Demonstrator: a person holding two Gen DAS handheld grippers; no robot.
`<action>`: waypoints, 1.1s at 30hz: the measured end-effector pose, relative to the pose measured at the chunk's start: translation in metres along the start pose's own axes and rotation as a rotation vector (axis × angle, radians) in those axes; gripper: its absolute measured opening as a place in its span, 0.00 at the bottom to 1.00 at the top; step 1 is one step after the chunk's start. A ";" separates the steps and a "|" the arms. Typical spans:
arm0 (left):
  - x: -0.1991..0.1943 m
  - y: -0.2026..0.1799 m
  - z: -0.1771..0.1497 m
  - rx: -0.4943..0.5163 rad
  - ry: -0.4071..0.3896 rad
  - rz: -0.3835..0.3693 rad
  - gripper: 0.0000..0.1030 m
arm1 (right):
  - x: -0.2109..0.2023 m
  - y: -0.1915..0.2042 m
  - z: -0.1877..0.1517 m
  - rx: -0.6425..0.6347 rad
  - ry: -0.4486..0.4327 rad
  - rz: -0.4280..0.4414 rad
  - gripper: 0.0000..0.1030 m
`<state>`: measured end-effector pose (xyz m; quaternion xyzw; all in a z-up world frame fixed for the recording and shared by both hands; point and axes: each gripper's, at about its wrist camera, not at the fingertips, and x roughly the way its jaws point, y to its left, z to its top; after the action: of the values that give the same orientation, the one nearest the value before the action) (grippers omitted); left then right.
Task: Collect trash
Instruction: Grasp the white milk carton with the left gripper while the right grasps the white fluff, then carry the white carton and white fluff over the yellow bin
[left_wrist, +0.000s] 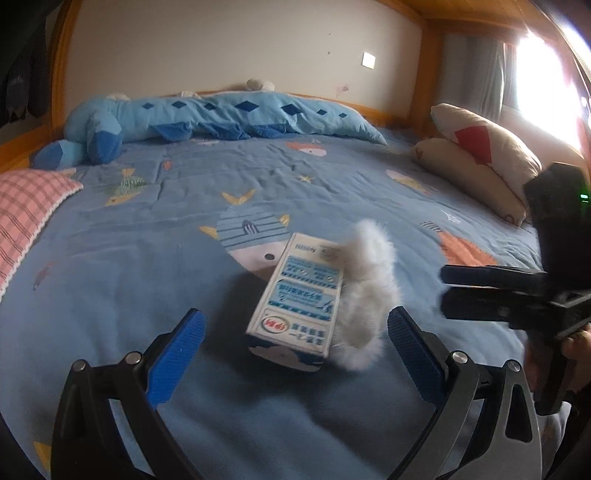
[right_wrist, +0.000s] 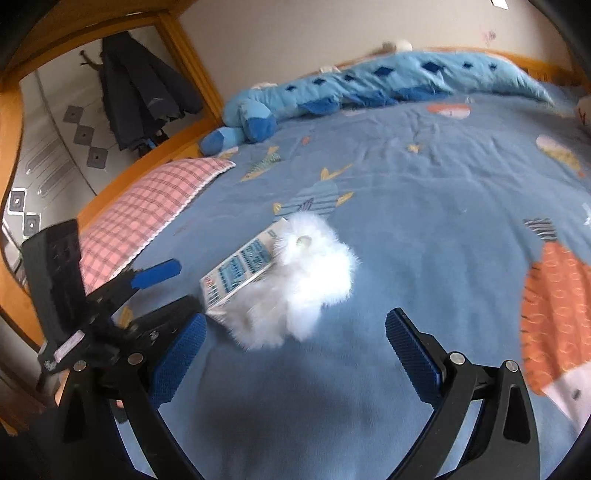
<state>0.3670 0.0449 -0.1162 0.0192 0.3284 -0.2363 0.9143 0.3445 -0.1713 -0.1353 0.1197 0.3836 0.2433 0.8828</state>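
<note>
A blue bedspread (left_wrist: 155, 258) printed with orange, yellow and striped fish covers the bed, where a white carton (left_wrist: 295, 295) with pale blue panels and a red logo lies against a fluffy white item (left_wrist: 364, 295). A light blue plush toy (left_wrist: 221, 118) bears dark blue diamonds and dark blue feet. A pink plaid pillow (left_wrist: 26, 210) has white trim; a cream cushion (left_wrist: 487, 147) carries a red patch. Both grippers show blue textured pads (right_wrist: 181, 354) on black frames.

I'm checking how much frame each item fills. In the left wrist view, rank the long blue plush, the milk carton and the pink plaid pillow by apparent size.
1. long blue plush
2. pink plaid pillow, cut off by the frame edge, so unsure
3. milk carton, close to the camera, so likely smaller than it looks
</note>
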 end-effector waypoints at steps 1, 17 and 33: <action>0.002 0.003 -0.001 -0.012 0.005 -0.006 0.96 | 0.007 0.000 0.002 -0.003 0.018 0.000 0.92; 0.020 0.004 0.000 -0.018 0.045 -0.044 0.96 | 0.037 -0.009 0.016 0.035 0.046 0.035 0.32; 0.091 -0.014 0.021 0.000 0.210 0.048 0.59 | -0.080 -0.057 -0.011 0.078 -0.048 0.028 0.31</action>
<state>0.4344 -0.0101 -0.1532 0.0515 0.4220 -0.2110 0.8802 0.3084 -0.2612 -0.1157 0.1651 0.3696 0.2377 0.8830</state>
